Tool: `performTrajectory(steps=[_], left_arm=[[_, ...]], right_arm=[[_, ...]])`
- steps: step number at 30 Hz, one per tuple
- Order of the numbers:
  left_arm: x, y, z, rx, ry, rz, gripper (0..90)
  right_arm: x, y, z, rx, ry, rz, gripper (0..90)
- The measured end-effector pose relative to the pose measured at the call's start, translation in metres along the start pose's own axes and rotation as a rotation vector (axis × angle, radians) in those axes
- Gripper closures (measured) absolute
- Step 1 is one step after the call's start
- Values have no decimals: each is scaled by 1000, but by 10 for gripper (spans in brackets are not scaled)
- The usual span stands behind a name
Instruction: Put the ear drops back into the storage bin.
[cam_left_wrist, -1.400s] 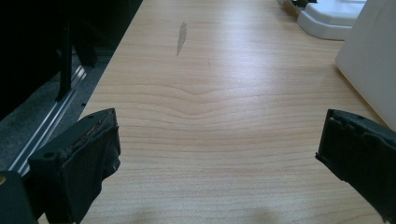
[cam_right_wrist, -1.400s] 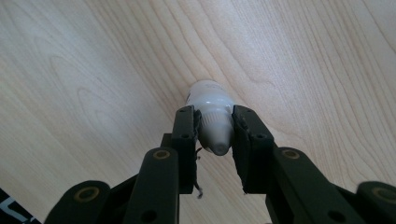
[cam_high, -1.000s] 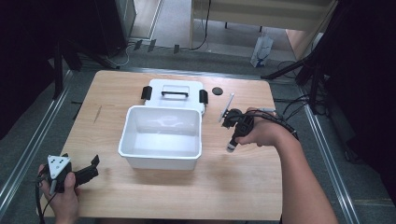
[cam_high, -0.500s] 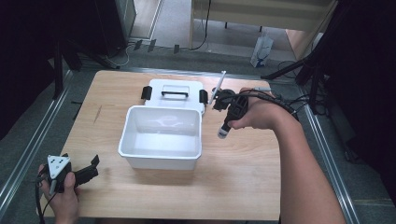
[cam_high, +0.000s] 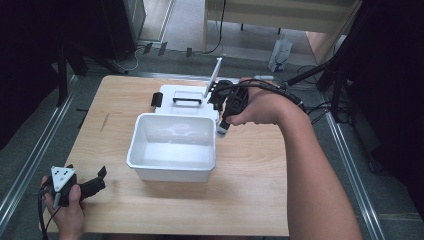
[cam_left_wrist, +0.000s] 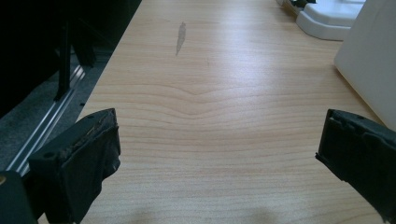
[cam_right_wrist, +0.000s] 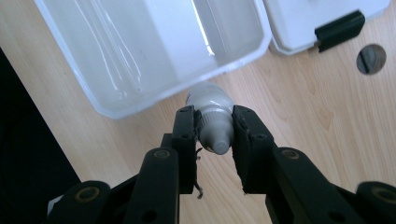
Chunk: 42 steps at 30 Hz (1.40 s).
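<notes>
The small white bottle (cam_right_wrist: 211, 122) hangs in the air just off the near right corner of the open white box (cam_high: 172, 167), pinched by its grey cap end between the two black pads of the right gripper (cam_right_wrist: 213, 130). It looks like a light squeeze bottle of thin plastic, smooth and rounded, so I'd judge it apt to twist or slip if held by the tapering cap alone; the wider body just below the shoulder would give the pads a surer seat, and a soft body would dent under hard pressure. From the high view it is a small pale stub (cam_high: 221, 128) under the person's hand, over bare wood beside the box wall, and that view also places the lid (cam_high: 186, 95) with its black handle lying flat behind the box. The right gripper view gives what that one cannot: the pads on both sides of the cap, and a dark round disc (cam_right_wrist: 371, 59) on the wood. Far off at the near left corner of the table, the left gripper (cam_left_wrist: 219, 149) rests with jaws wide apart and nothing between them.
</notes>
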<state>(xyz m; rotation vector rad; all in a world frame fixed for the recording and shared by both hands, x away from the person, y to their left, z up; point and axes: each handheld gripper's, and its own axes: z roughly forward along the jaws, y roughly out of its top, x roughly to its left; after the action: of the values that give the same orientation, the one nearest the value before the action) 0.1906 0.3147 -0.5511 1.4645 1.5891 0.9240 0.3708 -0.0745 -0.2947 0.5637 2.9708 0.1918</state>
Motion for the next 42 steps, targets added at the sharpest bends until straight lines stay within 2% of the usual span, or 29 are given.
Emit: performTrajectory(steps=[7, 15, 17, 25, 28, 31, 42], left_arm=[[0, 0, 0, 0, -1, 0, 0], [0, 0, 0, 1, -2, 2, 0], [0, 0, 0, 7, -3, 2, 0], [0, 0, 0, 5, -4, -1, 0], [1, 0, 0, 7, -4, 1, 0], [0, 0, 0, 4, -3, 0, 0], [0, 0, 0, 5, -2, 7, 0]], right_arm=[[8, 22, 9, 3, 12, -46, 722], [15, 38, 25, 14, 24, -103, 722], [17, 43, 35, 16, 16, -117, 721], [17, 43, 60, 43, 14, -135, 721], [17, 42, 69, 56, 6, -162, 721], [17, 40, 78, 75, 6, -158, 720], [18, 35, 105, 91, 18, -214, 719]])
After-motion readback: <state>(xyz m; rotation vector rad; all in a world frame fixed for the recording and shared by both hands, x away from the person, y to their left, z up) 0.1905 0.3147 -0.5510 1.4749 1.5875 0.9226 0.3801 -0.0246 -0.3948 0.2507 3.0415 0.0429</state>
